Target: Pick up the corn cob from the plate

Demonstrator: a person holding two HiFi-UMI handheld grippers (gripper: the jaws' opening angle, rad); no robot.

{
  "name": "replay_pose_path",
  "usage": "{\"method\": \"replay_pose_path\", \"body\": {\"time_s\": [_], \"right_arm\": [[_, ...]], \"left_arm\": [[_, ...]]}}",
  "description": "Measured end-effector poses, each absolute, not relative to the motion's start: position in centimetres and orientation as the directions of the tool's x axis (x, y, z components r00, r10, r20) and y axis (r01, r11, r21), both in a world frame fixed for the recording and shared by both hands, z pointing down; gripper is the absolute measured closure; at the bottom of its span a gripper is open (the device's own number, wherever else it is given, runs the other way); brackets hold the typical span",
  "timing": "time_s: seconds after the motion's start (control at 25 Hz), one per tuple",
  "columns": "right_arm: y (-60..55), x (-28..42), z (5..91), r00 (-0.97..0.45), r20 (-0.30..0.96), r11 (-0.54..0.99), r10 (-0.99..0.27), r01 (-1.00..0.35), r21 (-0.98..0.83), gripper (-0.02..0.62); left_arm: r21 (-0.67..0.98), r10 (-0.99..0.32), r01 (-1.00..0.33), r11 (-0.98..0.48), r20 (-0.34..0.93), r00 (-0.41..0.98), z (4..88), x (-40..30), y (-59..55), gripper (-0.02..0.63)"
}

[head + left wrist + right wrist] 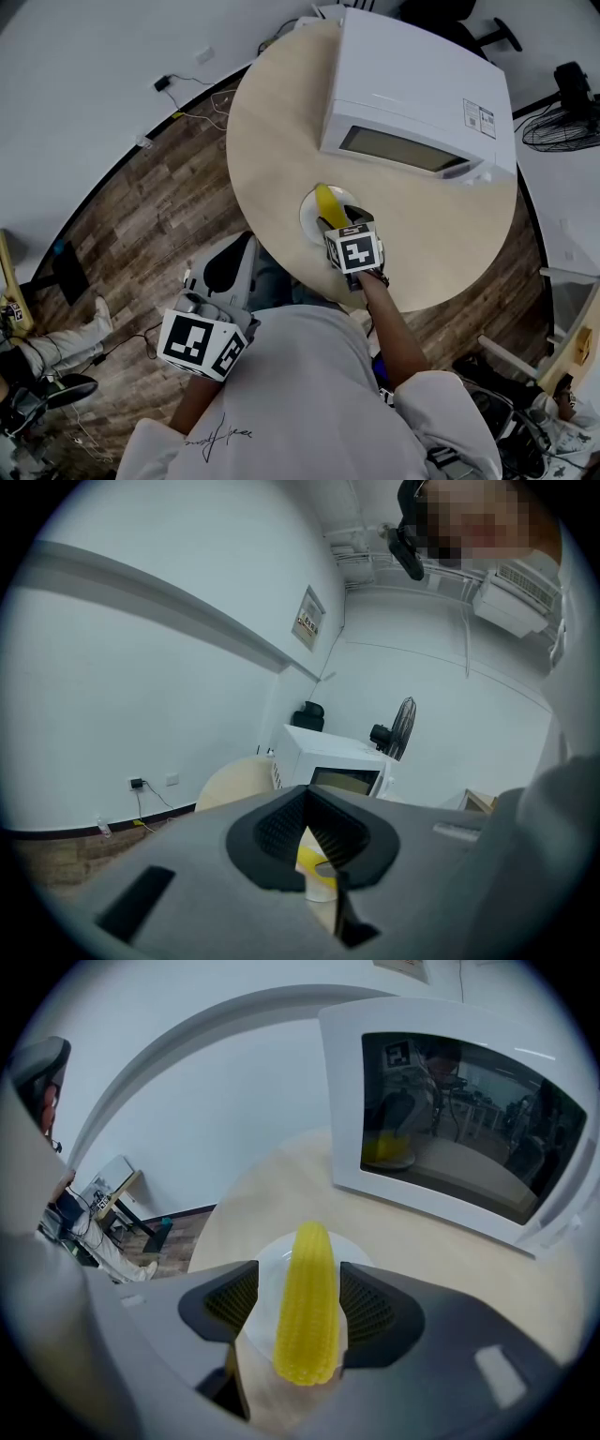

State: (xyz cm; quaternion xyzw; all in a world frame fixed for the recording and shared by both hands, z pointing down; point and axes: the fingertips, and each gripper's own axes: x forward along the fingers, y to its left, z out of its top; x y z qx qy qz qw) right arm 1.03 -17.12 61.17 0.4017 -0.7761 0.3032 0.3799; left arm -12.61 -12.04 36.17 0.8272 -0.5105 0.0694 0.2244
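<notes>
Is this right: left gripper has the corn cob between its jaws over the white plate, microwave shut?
No, it's the right gripper, not the left. The right gripper view shows the corn cob between its jaws over the white plate, microwave shut.

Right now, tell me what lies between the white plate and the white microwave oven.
Nothing but bare beige wooden tabletop, as the head view and right gripper view show.
</notes>
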Motion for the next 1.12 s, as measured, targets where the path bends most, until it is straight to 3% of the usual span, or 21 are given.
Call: {"method": "replay_pose_path", "body": {"time_s": [1.12], "right_arm": [[-18.1, 0.5, 66.2, -0.273, 0.904, 0.501, -0.328, -0.862, -0.078, 0.305]], "left_arm": [[0.309, -0.813, -0.881, -0.357, 0.361, 0.456, 36.9, -15.2, -11.9, 0.615]]}}
